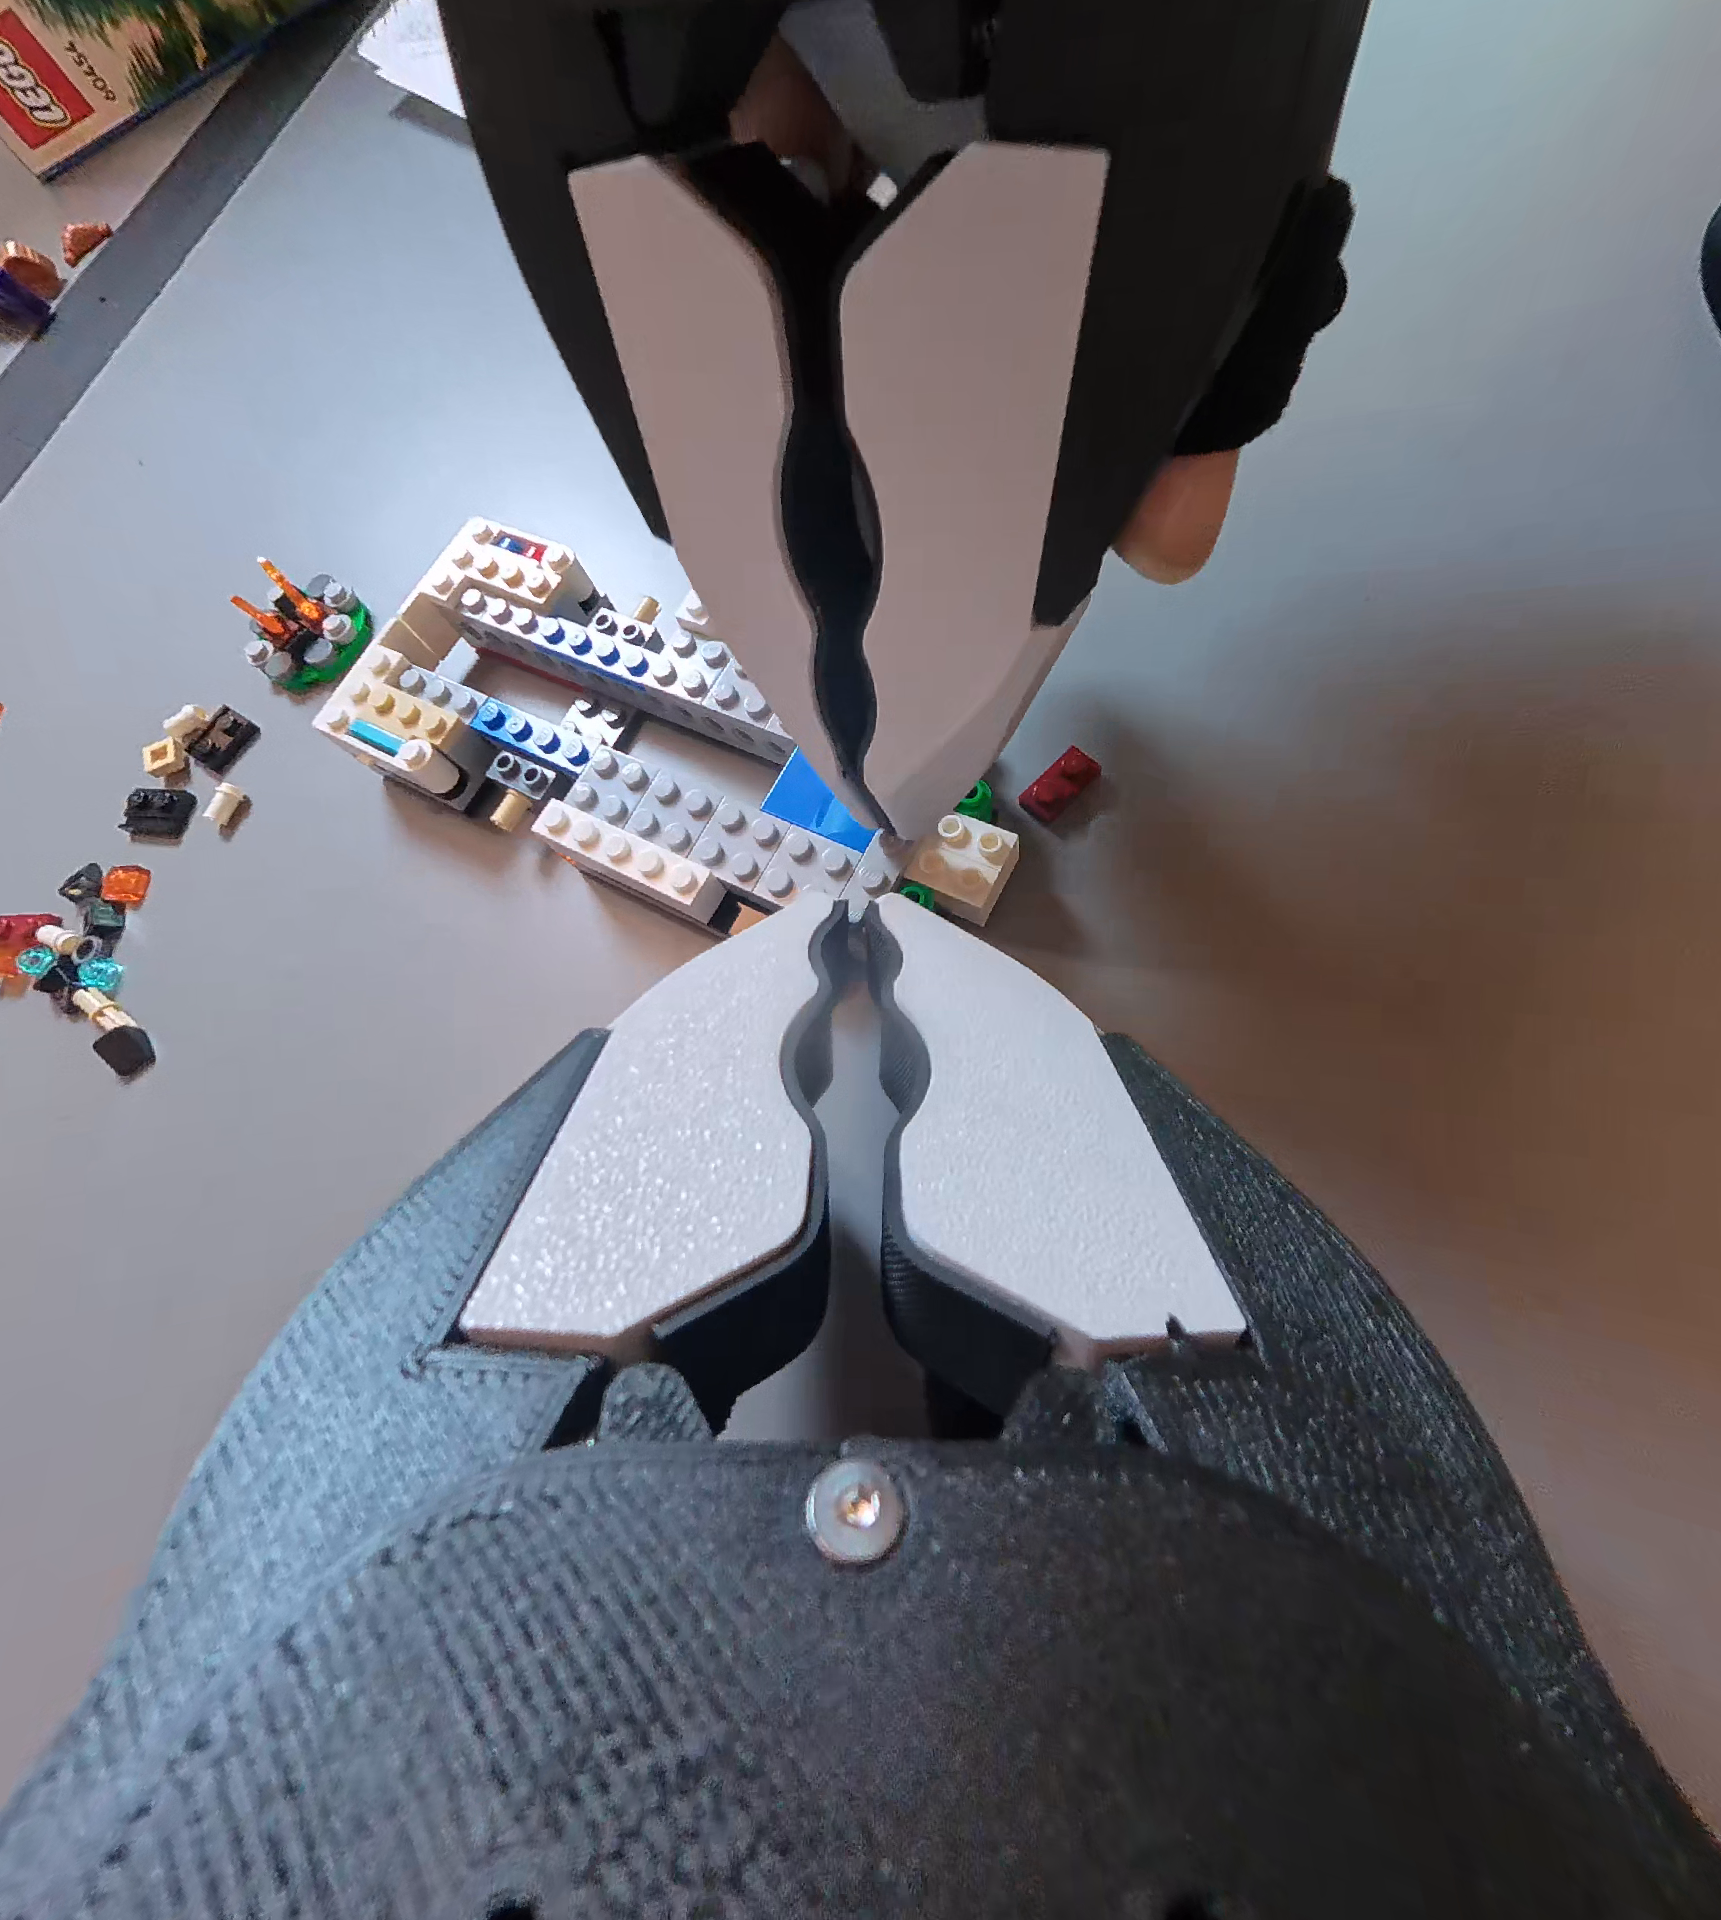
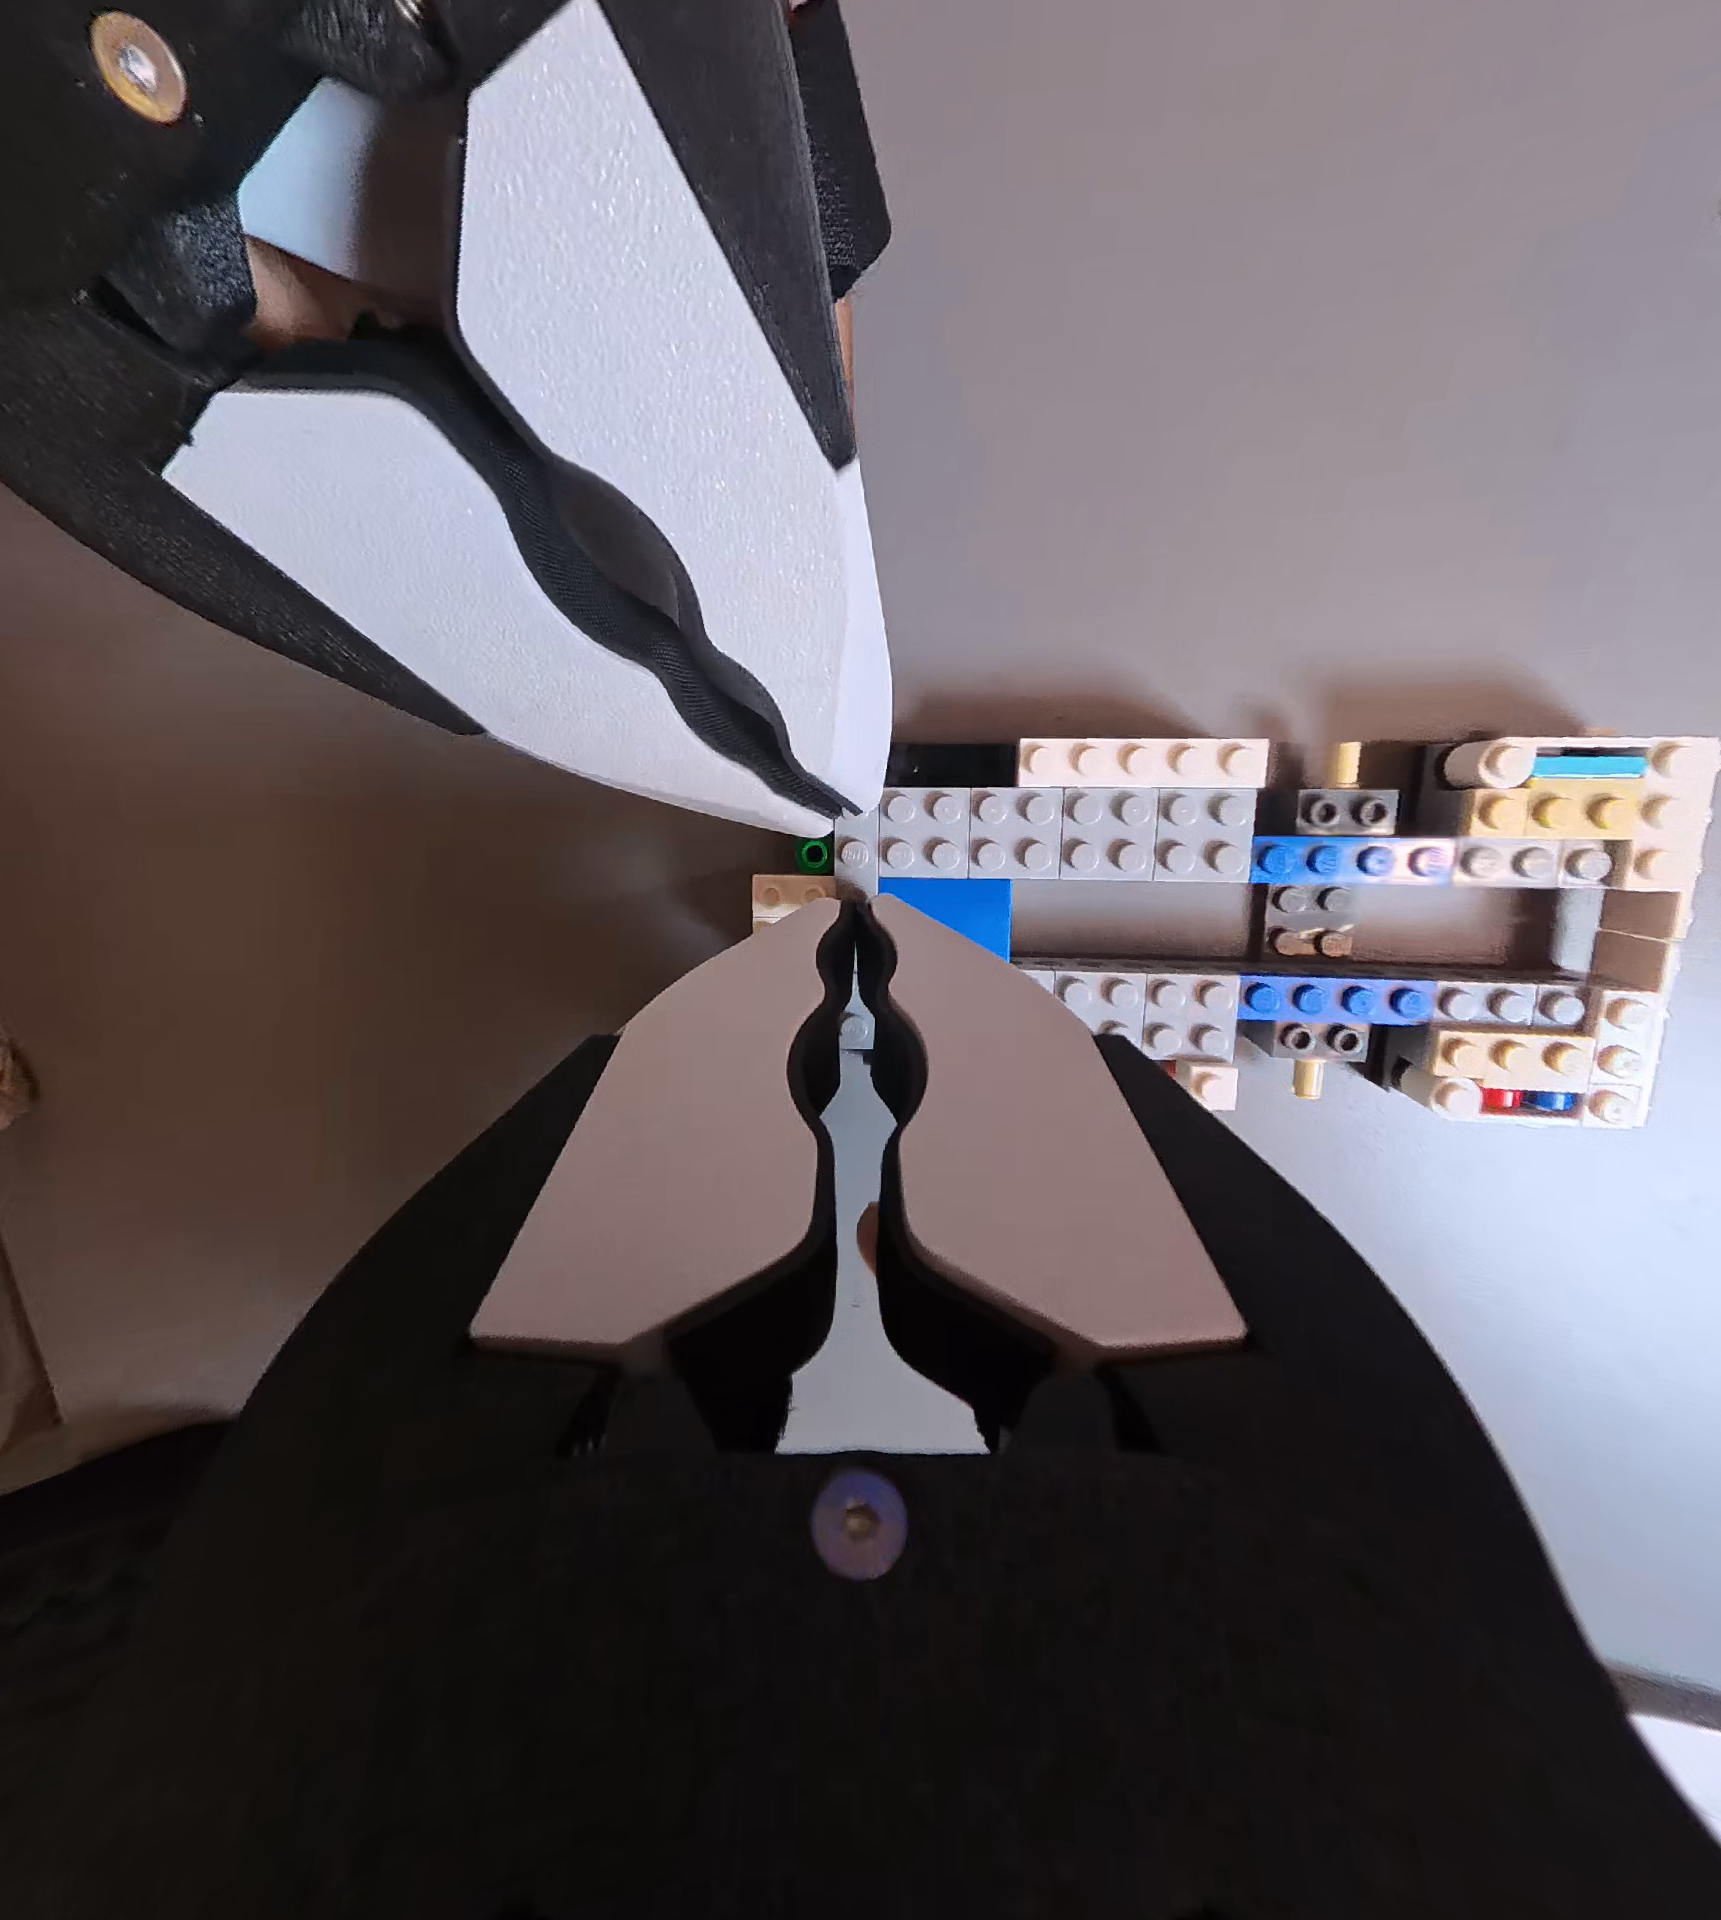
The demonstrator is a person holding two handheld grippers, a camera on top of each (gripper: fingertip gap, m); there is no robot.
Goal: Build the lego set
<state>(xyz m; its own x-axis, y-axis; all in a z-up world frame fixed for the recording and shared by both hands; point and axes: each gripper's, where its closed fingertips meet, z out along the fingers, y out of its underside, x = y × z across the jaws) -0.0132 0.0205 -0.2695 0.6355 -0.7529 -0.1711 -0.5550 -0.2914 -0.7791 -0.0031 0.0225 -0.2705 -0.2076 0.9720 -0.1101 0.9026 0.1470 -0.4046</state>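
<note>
The grey brick plate (image 2: pixel 861 854) at the near end of the brick model (image 1: pixel 627 748) is what both my grippers meet on; it sits at the model's corner, beside a smooth blue tile (image 2: pixel 949 914). My left gripper (image 1: pixel 854 914) has its fingertips drawn almost together at that plate's edge, and they seem to nip its thin rim, though I cannot tell for sure that the pads press on it. My right gripper (image 2: pixel 858 906) comes in from the opposite side with its fingers pressed together, tips down at the plate where it borders the blue tile, with nothing between them. Just beside that corner lie a tan brick (image 1: pixel 970 862), small green round pieces (image 1: pixel 978 798) and a dark red piece (image 1: pixel 1062 781). The model, a long frame of grey, white, tan and blue bricks, rests on the grey bench (image 1: pixel 1355 520). Farther off lie a little green base with orange flames (image 1: pixel 307 634), a scatter of small loose pieces (image 1: pixel 77 935), and a printed box (image 1: pixel 56 73) at the bench's far edge.
</note>
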